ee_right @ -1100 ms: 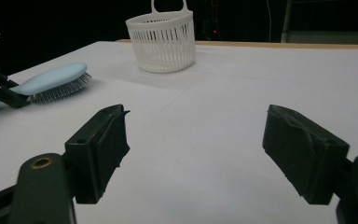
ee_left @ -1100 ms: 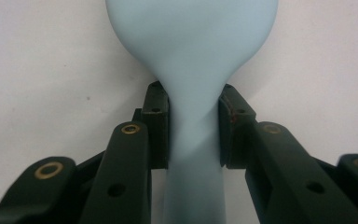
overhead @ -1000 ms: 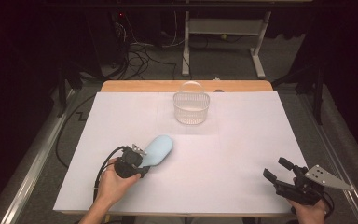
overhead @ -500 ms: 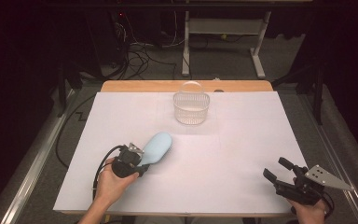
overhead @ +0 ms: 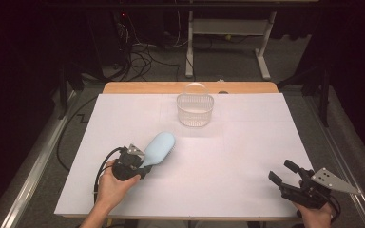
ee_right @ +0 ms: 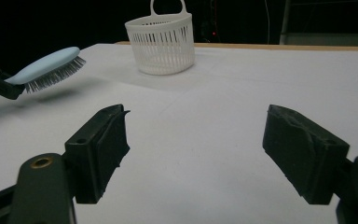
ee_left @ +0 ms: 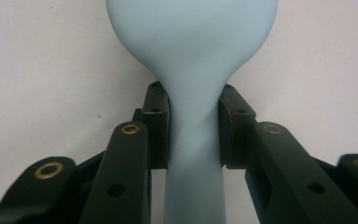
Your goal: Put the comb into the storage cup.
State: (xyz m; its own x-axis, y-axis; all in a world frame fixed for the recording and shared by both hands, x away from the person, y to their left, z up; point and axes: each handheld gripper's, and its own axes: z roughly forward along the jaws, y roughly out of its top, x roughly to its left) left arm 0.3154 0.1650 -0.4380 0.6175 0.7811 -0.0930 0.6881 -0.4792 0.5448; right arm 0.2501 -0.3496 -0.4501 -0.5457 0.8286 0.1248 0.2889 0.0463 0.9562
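Left claw [ee_left: 193, 135] clamps hairbrush [overhead: 158, 148] handle; right claw [overhead: 285, 175] gapes near table edge.

A white-covered bench [overhead: 247, 156] with a wooden far edge stands on grey floor [overhead: 228, 61]; cables [overhead: 142, 57] and a white frame [overhead: 228, 35] lie behind, in darkness.

We note both grippers are black: left gripper [overhead: 132, 164] has brass-ringed holes, a looping black cable; right gripper [overhead: 285, 173] carries a grey three-cornered plate.
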